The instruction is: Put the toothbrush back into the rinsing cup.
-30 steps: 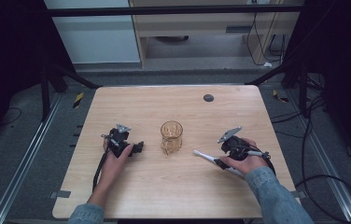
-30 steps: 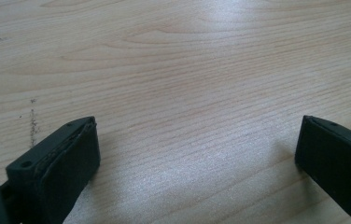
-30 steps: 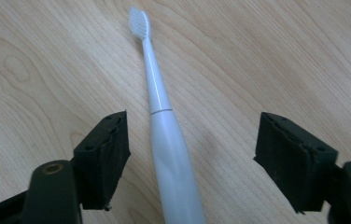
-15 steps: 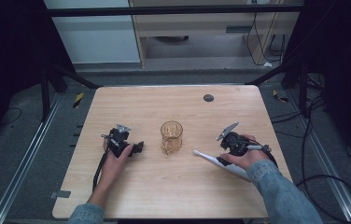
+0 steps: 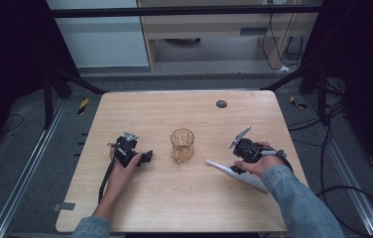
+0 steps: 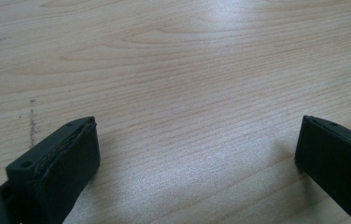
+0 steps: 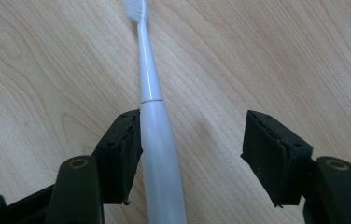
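Observation:
A white electric toothbrush (image 5: 222,169) (image 7: 157,135) lies flat on the wooden table (image 5: 174,111), its bristle end toward the middle. My right gripper (image 5: 236,169) (image 7: 192,135) straddles its handle. The jaws have just been closing, and the handle lies between them against one pad with a wide gap to the other, so the gripper is open. An amber glass cup (image 5: 182,144) stands upright at the table's centre. To the left of the cup, my left gripper (image 5: 146,157) (image 6: 197,140) rests low on the table, open, with bare wood between its jaws.
A small dark round disc (image 5: 221,104) sits near the table's far edge. Black frame posts stand at both far corners, and cables (image 5: 343,188) run over the floor to the right. A cabinet stands behind the table.
The right hand has shifted slightly over the toothbrush, which stays lying in place. The left hand and the cup have not moved.

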`<control>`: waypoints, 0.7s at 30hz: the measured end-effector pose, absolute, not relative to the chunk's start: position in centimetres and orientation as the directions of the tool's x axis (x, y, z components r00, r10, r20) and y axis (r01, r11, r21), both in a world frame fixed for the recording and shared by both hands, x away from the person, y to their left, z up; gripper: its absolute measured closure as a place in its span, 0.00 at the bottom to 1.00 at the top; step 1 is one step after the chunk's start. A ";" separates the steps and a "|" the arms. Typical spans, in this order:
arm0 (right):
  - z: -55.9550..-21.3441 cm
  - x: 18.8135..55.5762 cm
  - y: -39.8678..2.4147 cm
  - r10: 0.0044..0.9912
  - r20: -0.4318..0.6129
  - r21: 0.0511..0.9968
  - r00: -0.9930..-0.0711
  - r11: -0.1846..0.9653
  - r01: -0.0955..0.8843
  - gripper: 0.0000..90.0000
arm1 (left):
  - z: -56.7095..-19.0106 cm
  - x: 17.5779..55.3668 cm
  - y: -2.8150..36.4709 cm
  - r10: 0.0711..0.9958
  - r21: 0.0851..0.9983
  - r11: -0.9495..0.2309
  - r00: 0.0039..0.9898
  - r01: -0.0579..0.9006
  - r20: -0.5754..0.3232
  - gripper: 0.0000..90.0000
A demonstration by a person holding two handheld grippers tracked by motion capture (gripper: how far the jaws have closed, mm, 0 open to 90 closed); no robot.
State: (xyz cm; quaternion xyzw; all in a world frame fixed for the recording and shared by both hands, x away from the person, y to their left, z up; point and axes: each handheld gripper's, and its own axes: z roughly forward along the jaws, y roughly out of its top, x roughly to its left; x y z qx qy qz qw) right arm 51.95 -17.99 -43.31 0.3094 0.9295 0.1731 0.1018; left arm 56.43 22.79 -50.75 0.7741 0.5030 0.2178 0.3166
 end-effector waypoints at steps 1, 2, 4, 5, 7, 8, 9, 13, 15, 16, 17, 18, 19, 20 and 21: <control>-43.4 52.0 -17.9 0.607 -0.082 0.382 -0.791 0.752 0.538 0.42 | -50.8 56.4 22.8 0.917 0.709 -0.294 0.399 0.641 0.019 0.00; -43.4 52.0 -17.9 0.604 -0.079 0.380 -0.793 0.753 0.537 0.43 | -50.8 56.4 22.8 0.917 0.709 -0.294 0.399 0.641 0.019 0.00; -43.5 52.0 -17.7 0.605 -0.065 0.376 -0.794 0.752 0.542 0.44 | -50.8 56.4 22.8 0.917 0.709 -0.294 0.399 0.641 0.019 0.00; -43.5 52.0 -17.7 0.604 -0.057 0.375 -0.795 0.751 0.544 0.44 | -50.8 56.4 22.8 0.917 0.709 -0.293 0.399 0.641 0.019 0.00; -43.5 52.1 -17.6 0.604 -0.052 0.372 -0.796 0.751 0.545 0.44 | -50.8 56.4 22.8 0.917 0.709 -0.293 0.399 0.641 0.019 0.00; -43.6 52.1 -17.6 0.605 -0.046 0.371 -0.795 0.749 0.548 0.44 | -50.8 56.4 22.8 0.917 0.709 -0.294 0.399 0.641 0.019 0.00; -43.6 52.1 -17.6 0.604 -0.043 0.369 -0.795 0.750 0.550 0.44 | -50.8 56.4 22.8 0.917 0.709 -0.293 0.399 0.641 0.019 0.00; -43.9 52.1 -17.5 0.604 -0.036 0.368 -0.796 0.748 0.552 0.45 | -50.8 56.4 22.8 0.917 0.709 -0.294 0.399 0.641 0.019 0.00; -44.0 52.1 -17.5 0.603 -0.030 0.363 -0.797 0.750 0.554 0.45 | -50.8 56.4 22.8 0.917 0.709 -0.294 0.399 0.641 0.019 0.00; -44.0 52.1 -17.5 0.605 -0.027 0.362 -0.796 0.748 0.557 0.45 | -50.8 56.4 22.8 0.917 0.709 -0.293 0.399 0.641 0.019 0.00; -44.1 52.1 -17.5 0.604 -0.026 0.361 -0.796 0.748 0.556 0.44 | -50.8 56.4 22.8 0.917 0.709 -0.294 0.399 0.641 0.019 0.00; -44.1 52.1 -17.5 0.606 -0.024 0.362 -0.795 0.747 0.558 0.44 | -50.8 56.4 22.8 0.917 0.709 -0.294 0.399 0.641 0.019 0.00; -44.2 52.2 -17.6 0.608 -0.024 0.362 -0.794 0.745 0.560 0.44 | -50.8 56.4 22.8 0.917 0.709 -0.293 0.399 0.641 0.019 0.00; -44.3 52.2 -17.6 0.609 -0.023 0.360 -0.793 0.745 0.562 0.44 | -50.8 56.4 22.8 0.917 0.709 -0.293 0.399 0.641 0.018 0.00; -44.3 52.2 -17.6 0.610 -0.022 0.356 -0.792 0.745 0.564 0.44 | -50.8 56.4 22.8 0.917 0.709 -0.294 0.399 0.641 0.019 0.00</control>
